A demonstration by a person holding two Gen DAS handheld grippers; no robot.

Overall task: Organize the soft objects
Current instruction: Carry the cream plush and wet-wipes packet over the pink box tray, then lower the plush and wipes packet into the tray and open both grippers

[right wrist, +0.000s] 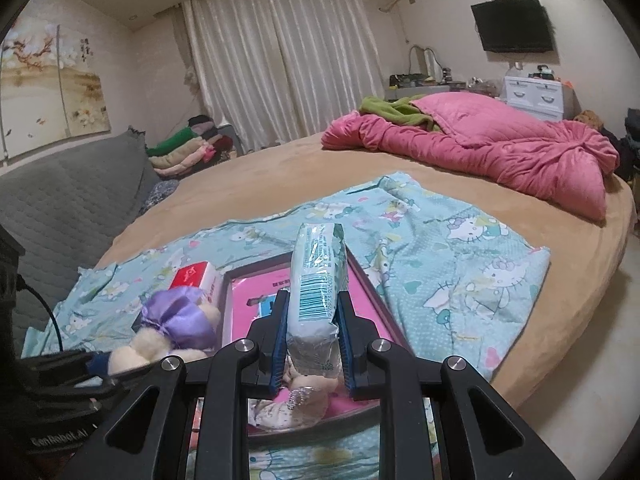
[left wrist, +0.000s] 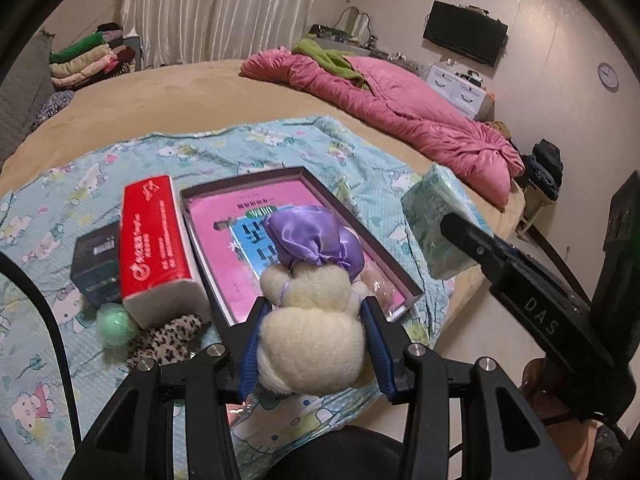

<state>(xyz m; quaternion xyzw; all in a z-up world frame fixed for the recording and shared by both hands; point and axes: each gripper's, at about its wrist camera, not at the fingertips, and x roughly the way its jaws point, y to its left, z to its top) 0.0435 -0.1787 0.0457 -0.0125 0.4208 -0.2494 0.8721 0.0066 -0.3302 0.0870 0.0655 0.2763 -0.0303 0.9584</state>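
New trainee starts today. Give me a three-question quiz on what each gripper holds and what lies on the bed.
1. True or false: the left gripper is empty.
2. What does the right gripper hold: A red tissue pack, B pale green tissue pack, C green ball?
3. Fill in: the red tissue pack lies beside the shallow ____.

Key: 1 false, it grips a cream plush toy; 2 B; 3 box.

My left claw and right claw look alike, each a matte black angular frame with triangular cut-outs, round silver screws at the linkage joints behind blue ribbed finger pads, white lettering along one side, and a black cable trailing off left.
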